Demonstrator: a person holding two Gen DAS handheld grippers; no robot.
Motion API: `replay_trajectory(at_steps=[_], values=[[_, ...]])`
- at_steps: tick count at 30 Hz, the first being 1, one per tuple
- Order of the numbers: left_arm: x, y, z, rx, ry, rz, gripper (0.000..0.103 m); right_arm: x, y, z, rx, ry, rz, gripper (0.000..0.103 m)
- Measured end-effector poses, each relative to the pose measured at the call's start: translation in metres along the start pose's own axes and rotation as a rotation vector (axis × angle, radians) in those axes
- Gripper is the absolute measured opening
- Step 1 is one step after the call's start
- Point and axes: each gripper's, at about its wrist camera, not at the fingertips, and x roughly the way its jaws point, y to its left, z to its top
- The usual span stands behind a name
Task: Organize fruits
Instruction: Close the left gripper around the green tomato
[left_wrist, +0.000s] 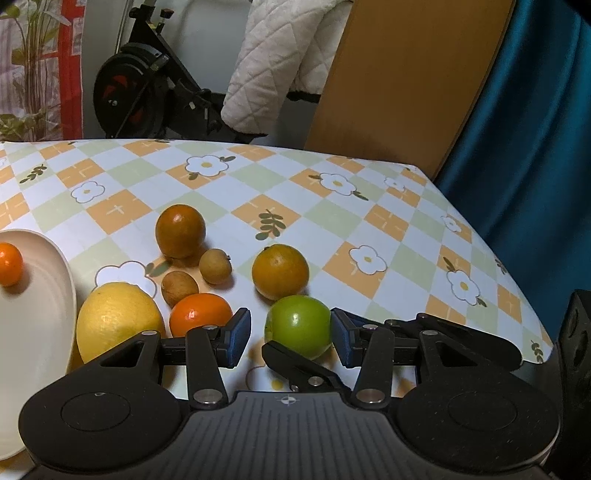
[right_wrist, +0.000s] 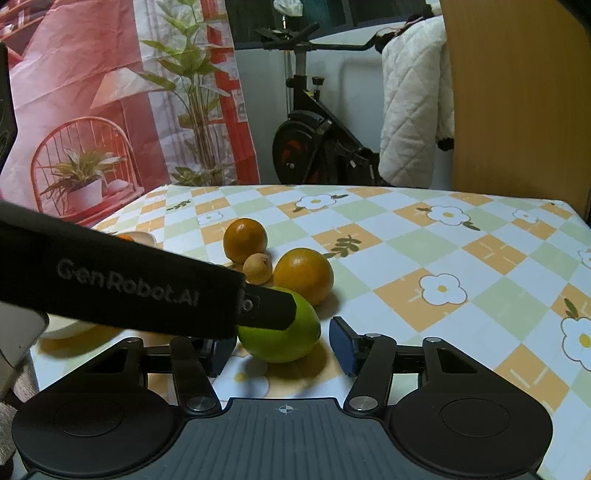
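Note:
A green apple (left_wrist: 299, 325) lies on the checked tablecloth between the blue pads of my left gripper (left_wrist: 290, 336). Its right pad touches the apple, while a gap shows at the left pad, so it is open. In the right wrist view the same green apple (right_wrist: 291, 339) also sits between the fingers of my right gripper (right_wrist: 282, 349), which is open with a gap at its right pad. The left gripper's body (right_wrist: 129, 284) crosses in front and hides the right gripper's left pad. Two oranges (left_wrist: 180, 230) (left_wrist: 280, 271), two small brown fruits (left_wrist: 215, 266) (left_wrist: 180, 288), a tangerine (left_wrist: 199, 314) and a yellow lemon (left_wrist: 118, 325) lie close by.
A cream plate (left_wrist: 37, 314) at the left holds a small orange (left_wrist: 9, 264). The table's right edge (left_wrist: 517, 266) drops off beside a teal curtain (left_wrist: 535, 147). Behind the table stand an exercise bike (left_wrist: 129, 92), a white quilted cloth (left_wrist: 280, 62) and a wooden board (left_wrist: 399, 81).

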Motion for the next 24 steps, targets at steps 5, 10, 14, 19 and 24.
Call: replay_trajectory(at_steps=[5,10,14,19,24], values=[[0.0054,-0.0002,0.0014,-0.016,0.007,-0.018,0.047,0.001,-0.0025,0.0006,0.013,0.004,0.012,0.046],[0.0063,-0.0034,-0.0008,0.003,0.016,-0.033,0.041,0.0006,-0.0041,0.0005,0.019,0.003,0.023,0.046],[0.0054,-0.0031,-0.0018,0.004,0.017,-0.029,0.041,0.0006,-0.005,0.0006,0.019,0.006,0.035,0.046],[0.0026,-0.0033,-0.0043,-0.003,0.011,-0.014,0.04,0.0001,-0.0035,0.0004,0.014,0.008,0.051,0.046],[-0.0002,-0.0023,-0.0081,-0.032,0.003,-0.003,0.041,-0.0005,-0.0012,0.0003,0.0,0.013,0.064,0.046]])
